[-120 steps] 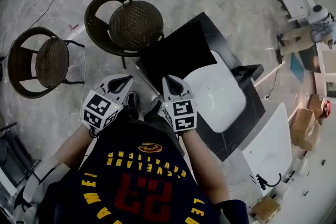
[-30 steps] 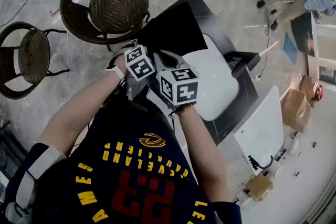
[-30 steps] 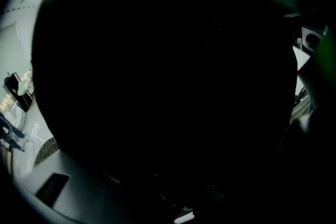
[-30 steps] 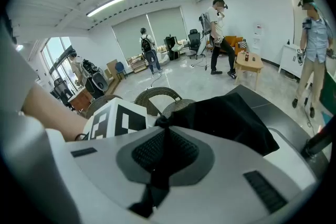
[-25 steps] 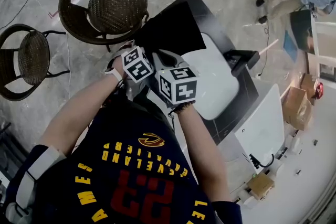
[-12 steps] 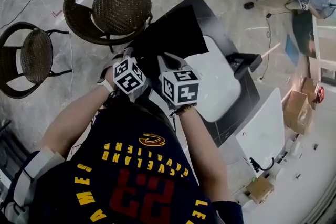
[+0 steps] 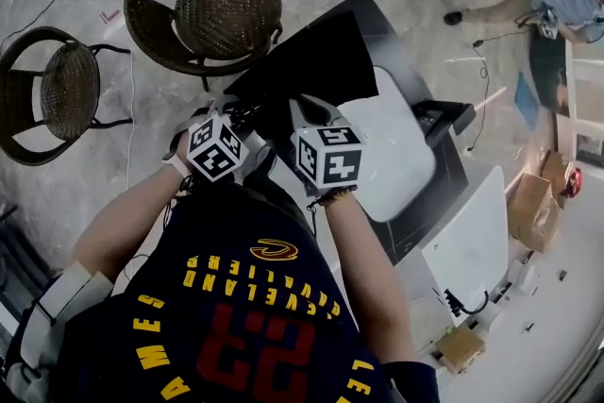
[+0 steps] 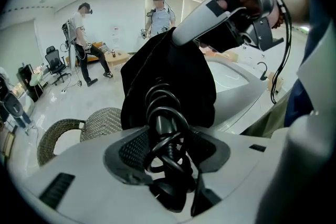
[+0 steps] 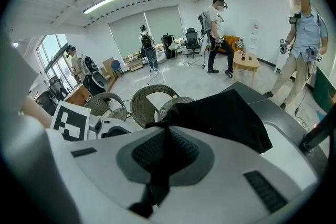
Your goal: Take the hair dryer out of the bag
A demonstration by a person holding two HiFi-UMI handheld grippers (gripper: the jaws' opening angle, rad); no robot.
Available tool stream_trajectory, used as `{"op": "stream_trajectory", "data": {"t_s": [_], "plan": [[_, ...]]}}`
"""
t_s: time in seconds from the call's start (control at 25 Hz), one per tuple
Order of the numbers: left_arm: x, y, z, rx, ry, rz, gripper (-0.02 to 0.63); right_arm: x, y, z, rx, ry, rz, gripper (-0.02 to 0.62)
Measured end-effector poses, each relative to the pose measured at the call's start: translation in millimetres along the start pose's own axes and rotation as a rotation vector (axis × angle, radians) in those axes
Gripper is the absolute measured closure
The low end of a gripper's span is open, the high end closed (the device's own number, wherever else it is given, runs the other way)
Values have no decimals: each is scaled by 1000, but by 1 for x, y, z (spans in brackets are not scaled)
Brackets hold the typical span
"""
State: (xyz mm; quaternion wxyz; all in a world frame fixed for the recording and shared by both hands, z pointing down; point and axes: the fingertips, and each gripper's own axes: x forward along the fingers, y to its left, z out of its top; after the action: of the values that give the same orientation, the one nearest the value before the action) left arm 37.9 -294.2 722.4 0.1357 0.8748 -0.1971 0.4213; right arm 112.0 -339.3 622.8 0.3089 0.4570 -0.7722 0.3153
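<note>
The right gripper (image 9: 157, 157) is clenched on a fold of the black bag (image 9: 223, 113). In its own view a strip of the cloth runs straight between the two pads, which stand together on it. I judge that this grip is there to anchor the bag, so that the cloth does not follow when the content is pulled.

In the head view the left gripper (image 8: 167, 150) stands at 9 o'clock of the right one, just beside it. Its jaws have just been closing a little. Between them sits the hair dryer (image 8: 160, 124), a dark shaft with its cord (image 8: 163, 93) wound around it in several loops. The pads press on this bundle from both sides, so the jaws stand wide but they are grasping, not released. Taking the dryer together with the wound cord seems sensible, because a loose cord could catch on the mouth of the bag.

The near end of the dryer is in the left jaws. Its far end goes, at 12 o'clock in the left gripper view, under the cloth that hangs from the tip of the right gripper. How much of it is inside the bag I cannot tell. So the task looks to be in the middle: the dryer is gripped but not yet free.

The bag is over the black table (image 7: 415, 226). A white tray (image 7: 392, 156) lies at 3 o'clock of the grippers and a wicker chair (image 7: 226, 9) stands at 11 o'clock. The next move probably needs the two grippers to go apart, with the right one holding firm against the pull.
</note>
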Motion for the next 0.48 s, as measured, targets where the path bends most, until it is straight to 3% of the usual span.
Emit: {"op": "stream_trajectory", "data": {"t_s": [0.48], "plan": [[-37, -19, -44, 45, -7, -58, 399, 1, 1, -6, -8, 17, -16, 574]]}}
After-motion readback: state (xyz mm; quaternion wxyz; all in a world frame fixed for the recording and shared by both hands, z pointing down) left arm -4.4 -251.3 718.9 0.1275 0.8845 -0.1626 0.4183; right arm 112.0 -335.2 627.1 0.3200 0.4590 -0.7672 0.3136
